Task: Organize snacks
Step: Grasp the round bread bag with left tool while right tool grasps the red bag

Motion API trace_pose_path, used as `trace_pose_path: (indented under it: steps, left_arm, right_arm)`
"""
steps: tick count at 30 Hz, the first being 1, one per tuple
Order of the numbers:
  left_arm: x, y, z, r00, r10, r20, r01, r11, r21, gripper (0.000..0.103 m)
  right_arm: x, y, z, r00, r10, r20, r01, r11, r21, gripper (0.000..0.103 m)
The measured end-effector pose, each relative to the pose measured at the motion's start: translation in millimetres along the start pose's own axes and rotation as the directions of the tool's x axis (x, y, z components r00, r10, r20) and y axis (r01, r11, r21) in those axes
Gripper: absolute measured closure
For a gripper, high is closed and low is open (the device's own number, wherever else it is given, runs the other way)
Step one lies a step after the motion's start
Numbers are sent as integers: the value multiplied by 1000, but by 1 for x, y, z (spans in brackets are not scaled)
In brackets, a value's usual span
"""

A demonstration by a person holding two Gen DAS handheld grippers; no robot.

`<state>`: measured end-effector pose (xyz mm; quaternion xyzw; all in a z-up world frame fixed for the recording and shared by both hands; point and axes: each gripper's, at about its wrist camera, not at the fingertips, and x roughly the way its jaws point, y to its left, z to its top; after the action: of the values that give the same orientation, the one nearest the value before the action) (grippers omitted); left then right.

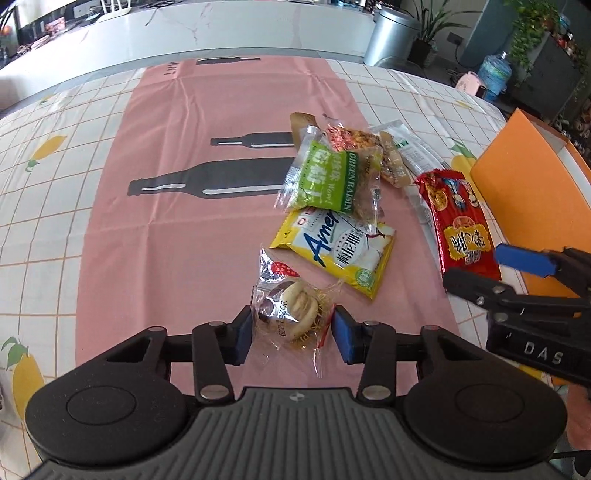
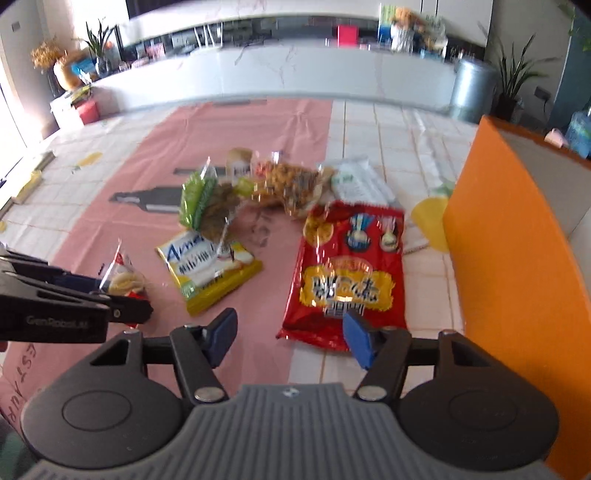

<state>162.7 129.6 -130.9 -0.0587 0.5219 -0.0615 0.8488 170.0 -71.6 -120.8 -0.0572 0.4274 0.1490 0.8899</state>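
My left gripper (image 1: 291,334) is open, its blue pads on either side of a clear-wrapped round pastry (image 1: 291,312) on the pink mat; contact cannot be told. The pastry also shows in the right wrist view (image 2: 123,280). My right gripper (image 2: 290,334) is open over the near end of a red snack bag (image 2: 347,280), which also shows in the left wrist view (image 1: 461,225). A yellow packet (image 1: 336,247), a green raisin pack (image 1: 325,181) and several other snacks lie in a pile behind.
An orange box (image 2: 498,258) stands at the right, close to the red bag. The pink mat (image 1: 184,221) lies on a checked tablecloth (image 1: 55,184). A white counter and a metal bin (image 1: 391,33) are beyond the table.
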Motion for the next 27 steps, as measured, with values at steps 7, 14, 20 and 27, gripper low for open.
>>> trace_pose_path:
  steps: [7,14,20,27]
  left_arm:
    - [-2,0,7,1000,-12,24,12,1000,-28,53]
    - [4,6,6,1000,-23,19,24,999,-45,54]
    - [5,5,6,1000,-24,12,25,999,-44,55]
    - [-6,-2,8,999,-21,25,22,998,-55,56]
  right_arm:
    - [29,-28,20,998,-60,-12,61,993,102,22]
    - [52,-38,25,998,-37,-56,44,990,133,18]
    - [52,-38,24,998,-31,-56,38,991,129,33]
    - [50,-40,23,997,-6,-71,18,987,159,35]
